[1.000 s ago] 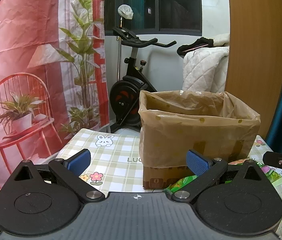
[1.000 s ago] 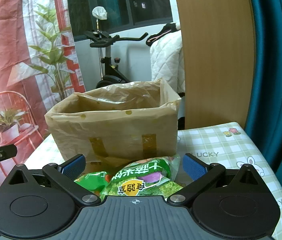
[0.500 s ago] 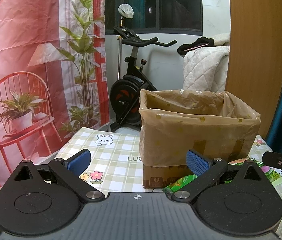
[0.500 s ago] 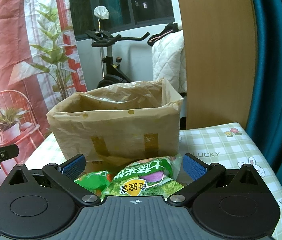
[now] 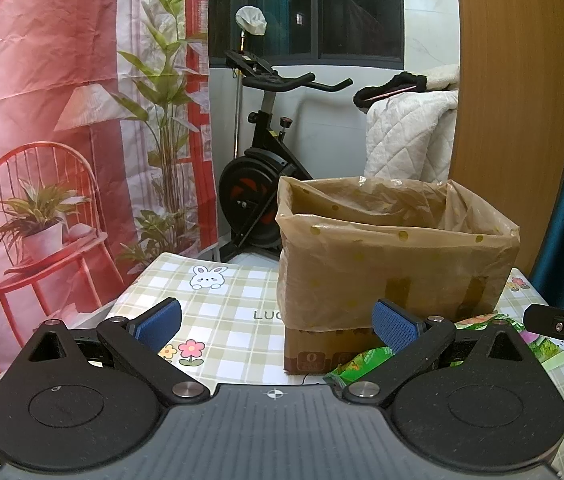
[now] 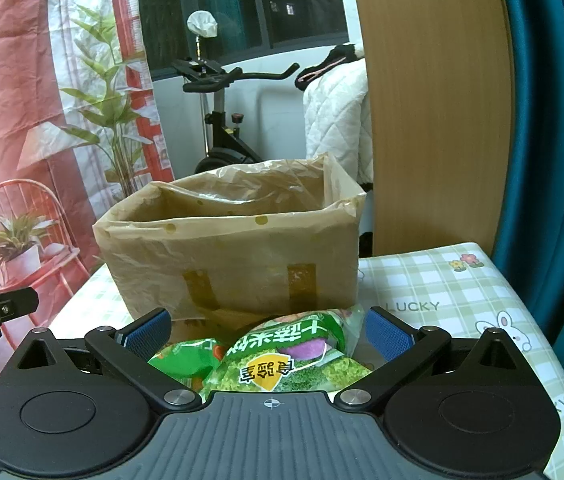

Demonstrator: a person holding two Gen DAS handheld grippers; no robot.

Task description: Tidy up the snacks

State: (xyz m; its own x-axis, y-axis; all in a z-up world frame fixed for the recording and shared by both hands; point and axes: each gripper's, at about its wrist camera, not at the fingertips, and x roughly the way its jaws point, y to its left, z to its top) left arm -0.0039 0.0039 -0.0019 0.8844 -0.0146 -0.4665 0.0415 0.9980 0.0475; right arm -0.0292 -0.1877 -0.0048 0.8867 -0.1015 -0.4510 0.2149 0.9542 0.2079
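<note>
A cardboard box lined with a brown plastic bag (image 5: 394,256) stands on the checked tablecloth; it also shows in the right wrist view (image 6: 234,252). Green snack packets (image 6: 286,360) lie on the cloth in front of the box, between my right gripper's open fingers; a smaller green packet (image 6: 186,360) lies to their left. In the left wrist view a corner of a green packet (image 5: 362,364) shows behind the right finger. My left gripper (image 5: 278,320) is open and empty, low in front of the box's left corner. My right gripper (image 6: 268,330) is open around the packets, not closed on them.
The checked tablecloth (image 5: 218,300) has rabbit and flower prints. Behind the table stand an exercise bike (image 5: 266,168), a white quilt (image 5: 406,140), a wooden panel (image 6: 434,120) and a red printed backdrop (image 5: 42,120). The other gripper's tip (image 5: 562,328) shows at the right edge.
The right wrist view has shifted slightly, with the box and packets a touch further right. The left gripper has hardly moved. Both stay open.
</note>
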